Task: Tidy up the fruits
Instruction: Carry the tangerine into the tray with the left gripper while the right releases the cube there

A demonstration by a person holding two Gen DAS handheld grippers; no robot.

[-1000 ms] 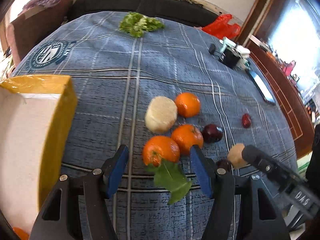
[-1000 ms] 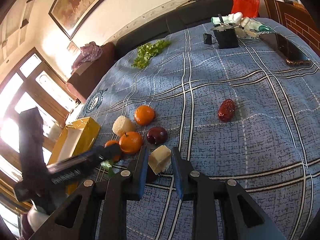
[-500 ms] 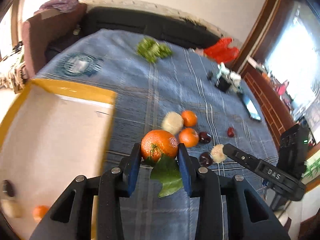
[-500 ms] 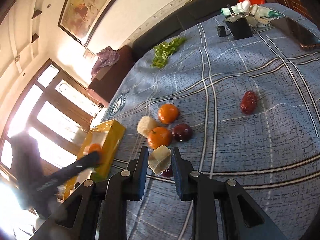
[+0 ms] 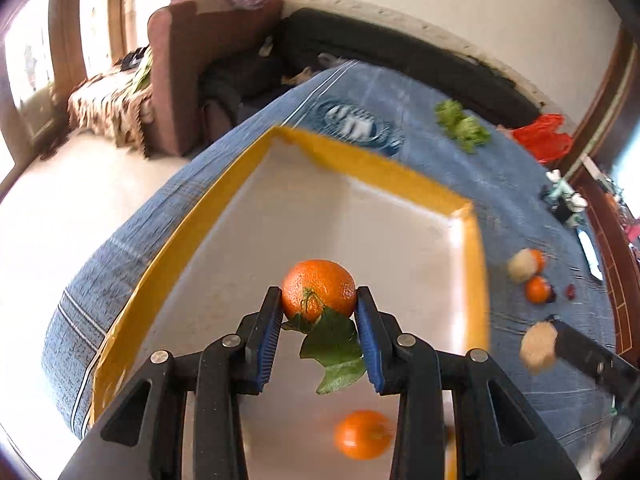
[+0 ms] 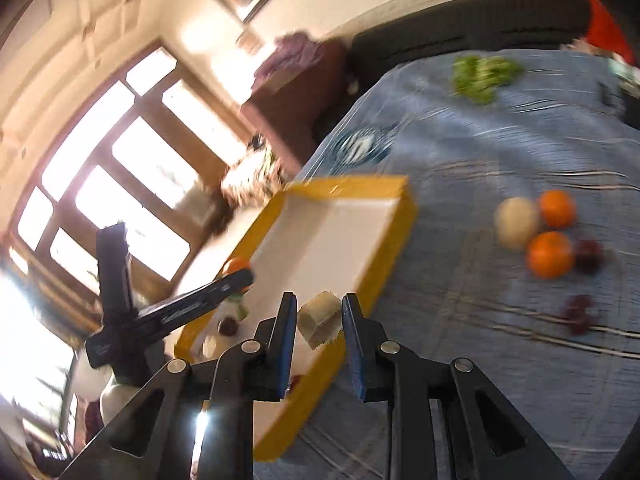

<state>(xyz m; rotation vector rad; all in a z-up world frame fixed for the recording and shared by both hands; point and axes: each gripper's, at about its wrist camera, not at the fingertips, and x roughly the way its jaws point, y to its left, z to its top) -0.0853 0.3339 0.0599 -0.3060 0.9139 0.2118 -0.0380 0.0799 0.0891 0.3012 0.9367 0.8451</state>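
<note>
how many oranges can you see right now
4: one orange with a leaf in the left gripper jaws above the yellow box, one lying inside it, two on the blue cloth.

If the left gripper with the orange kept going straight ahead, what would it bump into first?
Probably the white floor of the yellow box. The left gripper holds its orange above it, pointing down into it; depth is hard to judge.

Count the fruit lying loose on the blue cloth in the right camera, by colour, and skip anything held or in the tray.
Oranges: 2
Pale fruit: 1
Dark fruits: 2
Total: 5
</note>
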